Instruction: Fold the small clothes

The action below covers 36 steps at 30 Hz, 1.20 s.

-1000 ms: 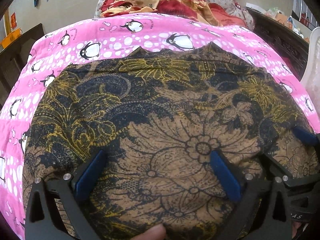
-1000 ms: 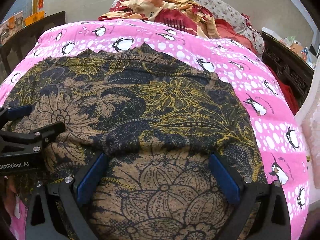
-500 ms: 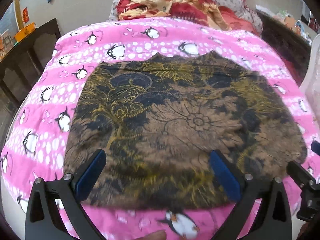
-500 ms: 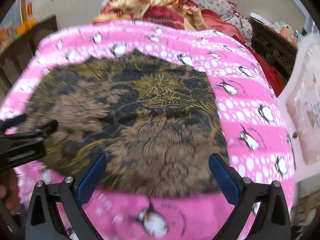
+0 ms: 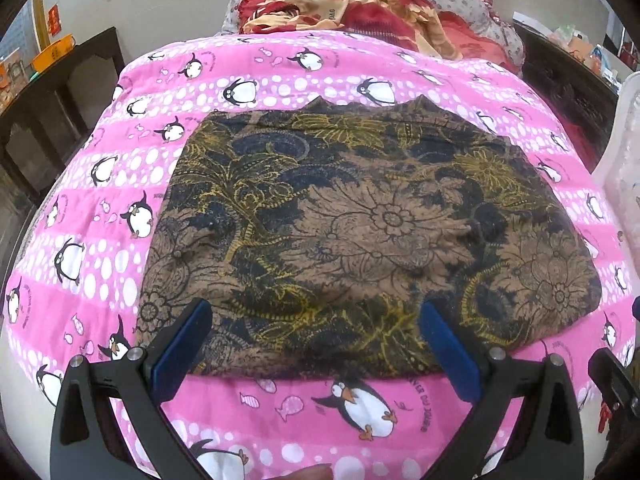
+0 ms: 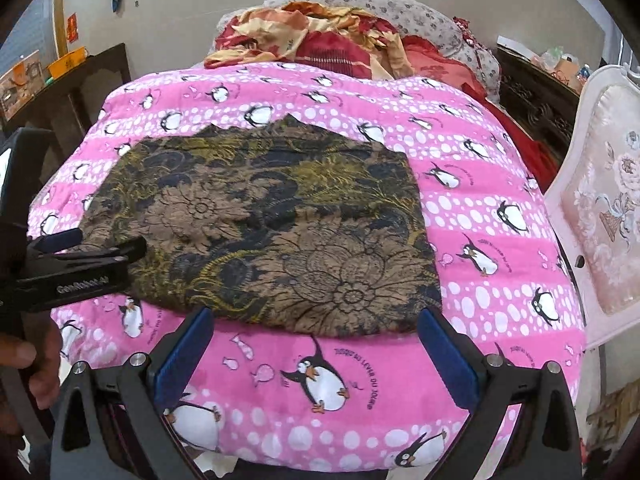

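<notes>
Brown floral-print garment flat, rectangular

The cloth is brown and black with yellow flower and leaf outlines. The blanket under it is pink with white dots and black-and-white penguins. The gripper pads are blue.
</notes>
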{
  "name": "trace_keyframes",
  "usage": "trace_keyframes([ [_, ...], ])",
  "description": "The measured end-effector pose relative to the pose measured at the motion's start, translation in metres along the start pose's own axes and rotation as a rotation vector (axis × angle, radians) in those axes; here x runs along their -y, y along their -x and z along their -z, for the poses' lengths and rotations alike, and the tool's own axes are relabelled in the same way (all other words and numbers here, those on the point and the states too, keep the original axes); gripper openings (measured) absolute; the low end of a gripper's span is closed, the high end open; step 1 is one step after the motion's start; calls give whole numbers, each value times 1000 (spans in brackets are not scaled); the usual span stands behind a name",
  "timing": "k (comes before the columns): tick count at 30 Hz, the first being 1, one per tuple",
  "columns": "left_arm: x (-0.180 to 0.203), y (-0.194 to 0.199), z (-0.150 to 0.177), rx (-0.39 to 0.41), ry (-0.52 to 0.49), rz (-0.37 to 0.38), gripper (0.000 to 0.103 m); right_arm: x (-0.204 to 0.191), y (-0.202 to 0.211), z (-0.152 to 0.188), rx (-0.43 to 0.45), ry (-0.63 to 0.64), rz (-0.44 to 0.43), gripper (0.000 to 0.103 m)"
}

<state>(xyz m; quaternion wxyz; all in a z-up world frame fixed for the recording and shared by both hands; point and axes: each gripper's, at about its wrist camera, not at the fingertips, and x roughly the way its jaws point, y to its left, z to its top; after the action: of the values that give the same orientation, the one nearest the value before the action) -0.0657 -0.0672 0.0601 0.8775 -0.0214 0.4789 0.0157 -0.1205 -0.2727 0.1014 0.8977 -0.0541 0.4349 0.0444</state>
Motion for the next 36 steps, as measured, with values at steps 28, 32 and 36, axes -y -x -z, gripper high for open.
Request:
trace_keyframes([
  [28,-60,-11,33,-24,96,33,103,2,-29,6,64,14,-144,103],
  [32,-91,-20,57,-60,231,129,103,-14,-33,12,109,92,-144,103],
  [36,-99,-17,68,6,273,187,103,-34,-47,20,83,161,-131,103],
])
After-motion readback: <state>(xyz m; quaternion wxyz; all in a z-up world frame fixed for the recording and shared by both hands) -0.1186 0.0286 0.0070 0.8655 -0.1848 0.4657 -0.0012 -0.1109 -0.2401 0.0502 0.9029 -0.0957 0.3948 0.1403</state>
